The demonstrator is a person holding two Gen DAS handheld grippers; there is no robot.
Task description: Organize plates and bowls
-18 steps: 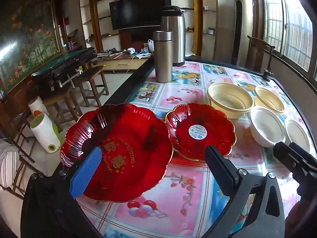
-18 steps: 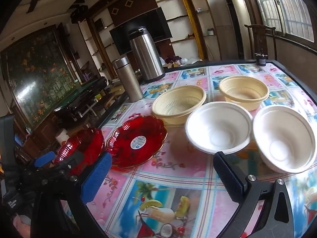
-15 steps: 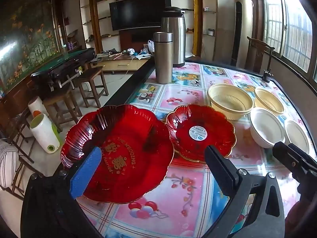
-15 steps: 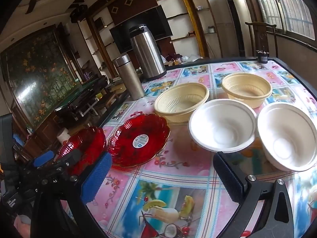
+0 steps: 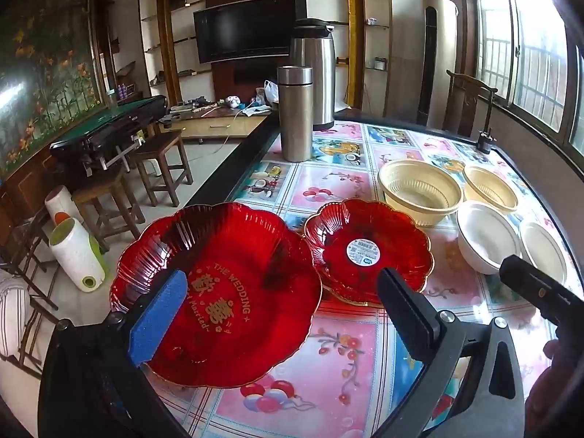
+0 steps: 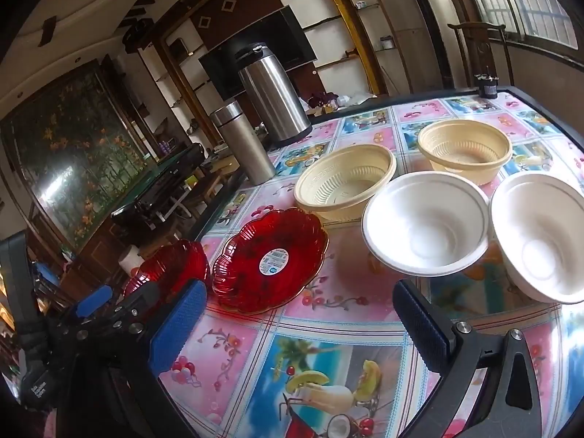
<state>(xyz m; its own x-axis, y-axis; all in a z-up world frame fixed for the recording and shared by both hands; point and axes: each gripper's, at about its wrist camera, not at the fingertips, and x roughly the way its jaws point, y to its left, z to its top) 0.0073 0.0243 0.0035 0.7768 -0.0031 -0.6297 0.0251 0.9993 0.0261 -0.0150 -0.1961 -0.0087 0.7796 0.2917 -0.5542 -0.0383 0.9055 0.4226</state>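
A large red plate [image 5: 219,292] with gold lettering lies at the table's left edge; it also shows in the right wrist view [image 6: 168,270]. A smaller red plate [image 5: 368,248] with a white sticker lies right of it, also in the right wrist view [image 6: 270,259]. Two cream ribbed bowls [image 6: 346,186] [image 6: 465,149] and two white bowls [image 6: 425,222] [image 6: 540,241] stand beyond. My left gripper [image 5: 281,310] is open over the large plate's near side. My right gripper [image 6: 299,321] is open and empty above the cloth, in front of the near white bowl.
A steel flask [image 5: 295,113] and a tall steel thermos jug [image 5: 315,76] stand at the far left of the table. The table [image 6: 328,365] has a bright patterned cloth. A small dark object [image 6: 485,85] sits at the far right corner. Wooden stools [image 5: 160,168] stand left.
Both grippers have edged slightly forward toward the dishes. The right one has also drifted a little left. Nothing was picked up or let go.
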